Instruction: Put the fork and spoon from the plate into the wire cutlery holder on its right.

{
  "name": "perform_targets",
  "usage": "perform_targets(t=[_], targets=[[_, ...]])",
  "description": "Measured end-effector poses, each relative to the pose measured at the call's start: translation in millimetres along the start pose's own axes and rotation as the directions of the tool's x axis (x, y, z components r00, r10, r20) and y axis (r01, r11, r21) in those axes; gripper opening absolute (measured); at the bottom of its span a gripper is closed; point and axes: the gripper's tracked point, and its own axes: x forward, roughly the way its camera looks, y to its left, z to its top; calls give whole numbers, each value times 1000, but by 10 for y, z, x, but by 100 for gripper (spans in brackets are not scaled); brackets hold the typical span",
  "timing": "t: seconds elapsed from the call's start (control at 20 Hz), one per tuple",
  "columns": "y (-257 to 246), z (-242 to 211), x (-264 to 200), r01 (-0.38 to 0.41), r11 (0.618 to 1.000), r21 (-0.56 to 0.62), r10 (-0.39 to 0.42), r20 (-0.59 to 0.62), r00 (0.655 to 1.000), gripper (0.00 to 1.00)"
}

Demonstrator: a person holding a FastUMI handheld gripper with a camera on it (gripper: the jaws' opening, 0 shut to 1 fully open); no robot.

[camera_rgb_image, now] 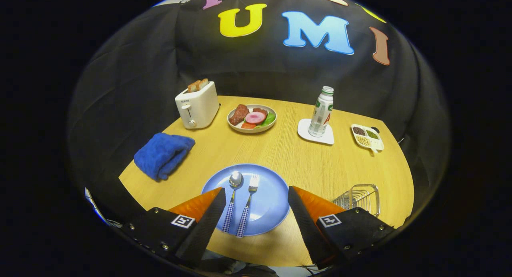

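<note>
A blue plate [268,201] lies on the wooden table just ahead of my fingers. On it rest a spoon [233,197] and a fork [249,203], side by side, both with blue-and-white checked handles pointing toward me. The spoon is to the left of the fork. The wire cutlery holder [360,197] stands to the right of the plate, partly hidden behind my right finger. My gripper [256,197] is open, wide apart, above the near part of the plate with the two handles in the gap between the fingers; neither finger touches them.
A folded blue towel [163,155] lies left of the plate. Farther back stand a white toaster [197,105] with bread, a bowl of food [252,118], a bottle [321,112] on a white coaster and a small divided dish [367,137] of beans.
</note>
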Motion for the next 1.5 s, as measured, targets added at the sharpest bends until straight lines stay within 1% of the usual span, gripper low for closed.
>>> perform_targets(t=[0.25, 0.55, 0.75, 0.85, 0.95, 1.1, 1.25, 1.3, 1.35, 1.4, 1.45, 1.5], targets=[[8, -331, 260, 6, 1000, -12, -7, -117, 993, 97], [28, -633, 497, 23, 999, -22, -28, -244, 969, 96], [40, -738, 604, 29, 998, -50, -43, -299, 953, 96], [46, -787, 626, 24, 999, -37, -35, -326, 945, 89], [16, -822, 651, 33, 999, -9, -34, -348, 937, 89], [39, -853, 679, 38, 999, -17, -42, -373, 927, 89], [89, -942, 627, 41, 996, -77, -71, -441, 895, 89], [87, -1013, 615, 43, 994, -100, -86, -481, 873, 89], [129, -1066, 613, 27, 995, -98, -74, -513, 855, 80], [184, -1076, 613, 11, 997, -81, -52, -531, 846, 75], [201, -1082, 634, 14, 998, -66, -48, -542, 839, 72], [191, -1084, 639, 15, 998, -53, -42, -559, 828, 66]])
